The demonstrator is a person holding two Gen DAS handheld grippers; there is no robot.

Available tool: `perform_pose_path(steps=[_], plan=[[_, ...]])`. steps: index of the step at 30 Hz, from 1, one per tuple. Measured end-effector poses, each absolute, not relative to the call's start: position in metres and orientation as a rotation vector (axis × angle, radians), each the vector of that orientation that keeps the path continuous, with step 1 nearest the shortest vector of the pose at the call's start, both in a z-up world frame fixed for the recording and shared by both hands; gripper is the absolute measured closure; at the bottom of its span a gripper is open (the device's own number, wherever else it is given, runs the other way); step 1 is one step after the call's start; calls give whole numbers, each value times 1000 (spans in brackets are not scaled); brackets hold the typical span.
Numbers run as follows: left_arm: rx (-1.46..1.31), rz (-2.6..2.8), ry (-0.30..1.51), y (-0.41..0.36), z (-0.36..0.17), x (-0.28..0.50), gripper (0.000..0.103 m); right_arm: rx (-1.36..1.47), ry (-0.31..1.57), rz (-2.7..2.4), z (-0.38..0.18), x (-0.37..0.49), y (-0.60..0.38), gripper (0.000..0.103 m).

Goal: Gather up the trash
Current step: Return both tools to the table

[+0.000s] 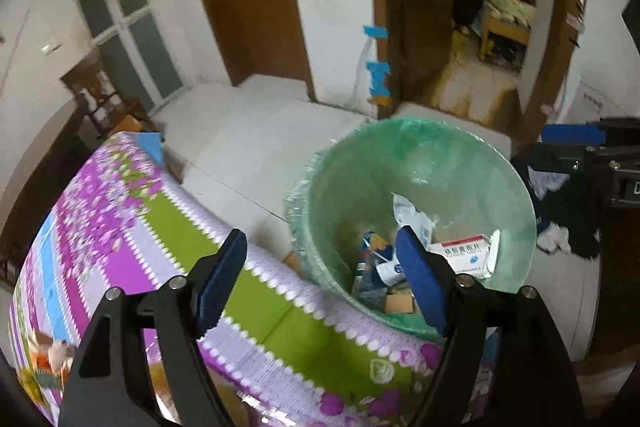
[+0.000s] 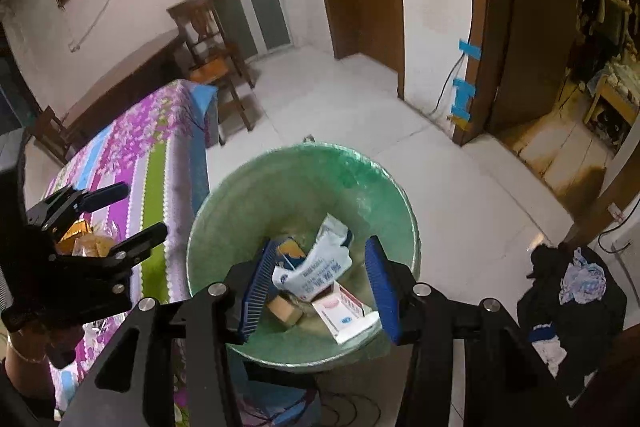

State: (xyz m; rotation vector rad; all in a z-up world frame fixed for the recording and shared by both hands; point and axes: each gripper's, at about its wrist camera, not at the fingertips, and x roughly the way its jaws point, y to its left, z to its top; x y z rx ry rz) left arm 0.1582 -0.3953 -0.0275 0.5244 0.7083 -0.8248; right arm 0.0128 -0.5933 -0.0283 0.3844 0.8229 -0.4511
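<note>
The left gripper (image 1: 320,279) is held above the edge of the table (image 1: 132,227), which is covered by a flowered purple and green cloth; its fingers (image 1: 224,275) are spread wide and nothing is held between them. The right gripper (image 2: 320,283) is held over the trash bin (image 2: 256,187), its fingers (image 2: 380,283) likewise parted wide and empty. The bin, lined with a green bag, stands on the tiled floor (image 2: 360,107) just beside the table. Inside it lie a white medicine box (image 2: 344,311), a crumpled white packet (image 2: 316,267), a blue carton (image 2: 290,251) and a small brown box (image 2: 284,309). A heap of dark clothes (image 2: 568,291) is seen on the right, near the bin.
</note>
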Motion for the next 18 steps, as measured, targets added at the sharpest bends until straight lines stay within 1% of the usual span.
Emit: perform_pose_path(steps=[4,9,14,16,18], plan=[[476,-748,684,-366,-24,156,29,322,714,-478,-23,8,-567,54],[409,-668,677,-317,-21,155,29,218,525,-482,-12,8,-514,54],[351,-590,662,-251,-19,151,26,140,430,-401,-9,19,-454,53],[326,-548,665,-217,-19,149,25,94,420,-345,-6,26,-430,51],[297,-503,682,-181,-21,149,25,26,429,-263,-2,39,-403,43]])
